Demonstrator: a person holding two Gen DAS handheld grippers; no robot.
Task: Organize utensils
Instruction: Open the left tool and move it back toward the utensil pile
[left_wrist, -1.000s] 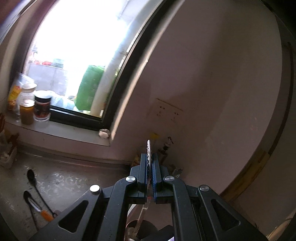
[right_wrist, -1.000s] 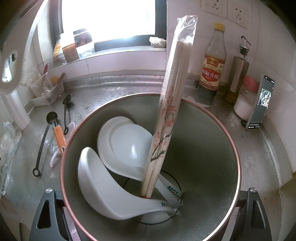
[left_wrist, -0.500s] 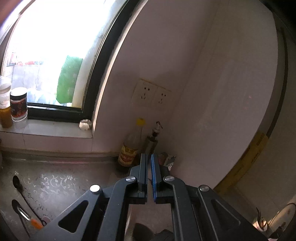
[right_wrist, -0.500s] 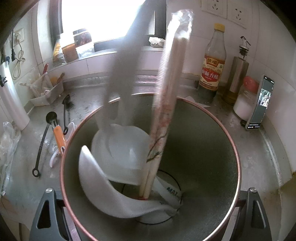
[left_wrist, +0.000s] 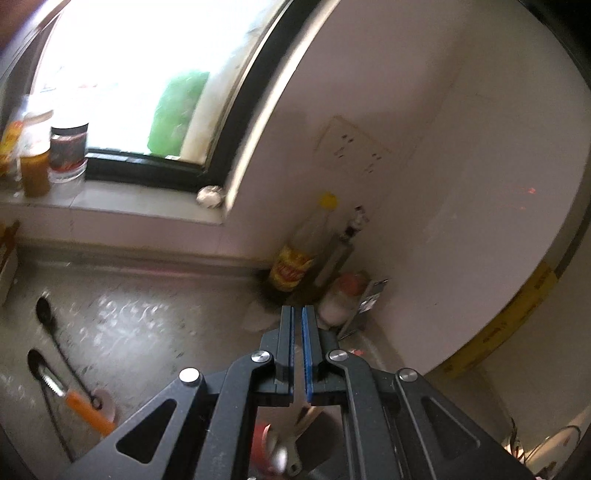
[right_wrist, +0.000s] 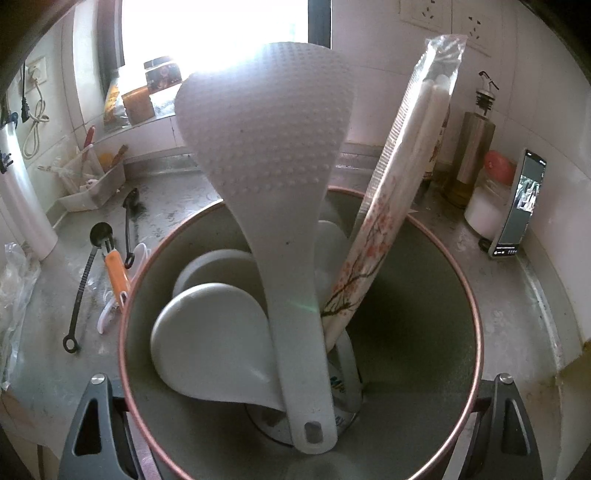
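Note:
In the right wrist view a round metal utensil holder with a copper rim fills the frame, held between my right gripper's fingers. Inside it stand a white dimpled rice paddle, a wrapped pair of chopsticks with a blossom print, and white spoons. My left gripper is above the counter with its jaws nearly together and nothing between them. On the counter to the left lie black spoons and an orange-handled peeler, which also shows in the right wrist view.
A sauce bottle, an oil dispenser, a white jar with red lid and a phone stand in the back right corner. Jars sit on the window sill. A white tray of tools is at the back left.
The left gripper let go of the chopsticks into the holder and drew back. A white rice paddle now stands in the holder, and the chopsticks lean to the right.

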